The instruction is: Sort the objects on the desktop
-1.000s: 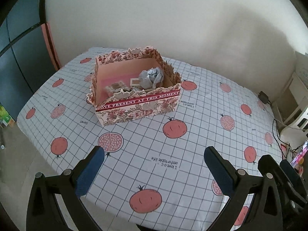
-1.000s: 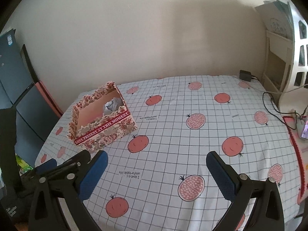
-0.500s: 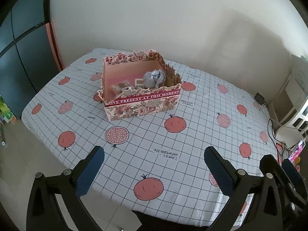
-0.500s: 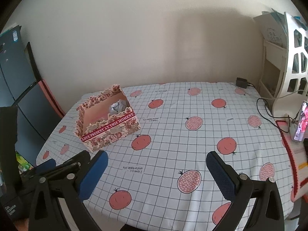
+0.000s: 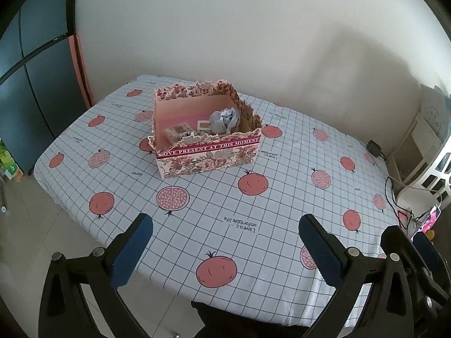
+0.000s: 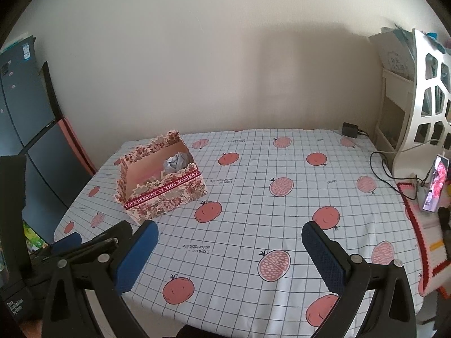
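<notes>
Seemingly finished, both the left gripper (image 5: 225, 242) and right gripper (image 6: 229, 243) hang spread and empty; judged best kept clear of the floral box (image 5: 207, 138) (crumpled paper (image 5: 225, 119) inside).

A lit phone (image 6: 437, 187) leans upright beside a white shelf (image 6: 428, 90), with a black charger (image 6: 349, 128) at the wall.

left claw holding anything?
No: the left claw is open and empty, hovering above the near edge of the tablecloth, well short of the box.
</notes>
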Motion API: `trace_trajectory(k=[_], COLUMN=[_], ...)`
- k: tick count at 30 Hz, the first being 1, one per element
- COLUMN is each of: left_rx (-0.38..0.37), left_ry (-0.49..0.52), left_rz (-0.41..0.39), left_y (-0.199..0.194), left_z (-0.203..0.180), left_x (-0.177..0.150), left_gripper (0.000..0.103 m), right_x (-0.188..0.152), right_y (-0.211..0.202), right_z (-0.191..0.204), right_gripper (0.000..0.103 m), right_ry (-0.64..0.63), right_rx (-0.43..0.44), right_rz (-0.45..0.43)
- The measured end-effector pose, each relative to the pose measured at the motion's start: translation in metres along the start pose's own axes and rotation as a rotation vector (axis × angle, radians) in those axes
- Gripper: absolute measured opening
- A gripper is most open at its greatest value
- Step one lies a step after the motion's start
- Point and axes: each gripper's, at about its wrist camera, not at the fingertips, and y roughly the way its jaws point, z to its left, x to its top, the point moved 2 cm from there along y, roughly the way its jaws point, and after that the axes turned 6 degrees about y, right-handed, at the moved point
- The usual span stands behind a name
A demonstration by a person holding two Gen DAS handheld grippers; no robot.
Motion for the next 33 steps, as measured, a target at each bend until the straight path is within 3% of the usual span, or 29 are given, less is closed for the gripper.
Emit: trace_trajectory(k=[33], left_rx=[0.027], left_ry=[-0.012], left_rz=[0.008], left_y=[-0.002], left_z=[0.012], left_x=[0.000], left_gripper=[0.103], right_x=[0.000], right_y=[0.000], right_z=[0.008], right_gripper=[0.103], right_ry=[-0.016], right_rx=[-0.002], right_rz=[0.007])
